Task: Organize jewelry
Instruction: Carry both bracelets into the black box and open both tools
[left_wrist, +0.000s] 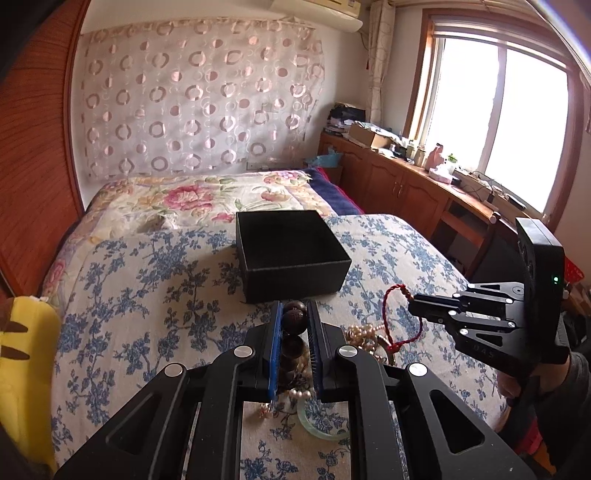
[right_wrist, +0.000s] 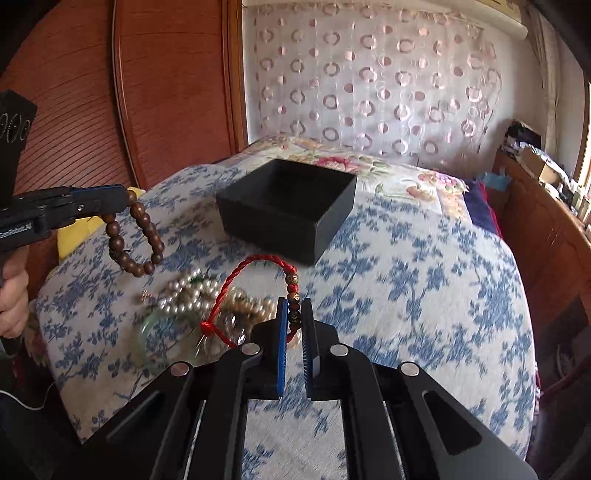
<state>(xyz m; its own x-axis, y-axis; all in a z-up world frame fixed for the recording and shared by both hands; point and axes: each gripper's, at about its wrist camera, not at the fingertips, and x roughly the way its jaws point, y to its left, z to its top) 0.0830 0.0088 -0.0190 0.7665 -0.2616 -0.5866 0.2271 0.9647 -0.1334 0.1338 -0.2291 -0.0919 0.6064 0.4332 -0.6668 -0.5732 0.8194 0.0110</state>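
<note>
A: Left tongs (left_wrist: 294, 314): blue pads closed down on the wooden bead bracelet (right_wrist: 135, 236). Grip is on a large dark bead near the tips; the rest of the loop hangs free below, clear of the bed (left_wrist: 155, 295).

B: Between the two tongs?

A: Loose pile on the blue-flowered cover: pearl strands (right_wrist: 188, 291), a pale green bangle (right_wrist: 155, 334), other pieces too blurred to name. Pile lies below and between both tips.

B: Black box (left_wrist: 291, 254)?

A: Open-topped, on the bed straight ahead of the left tongs, ahead and slightly left of the right ones.

B: Right side?

A: Right tongs (right_wrist: 294, 314): nearly closed, pinching the red cord bracelet (right_wrist: 255, 295) at its beaded section. The cord loop arcs up and left of the tips, held above the pile.
</note>
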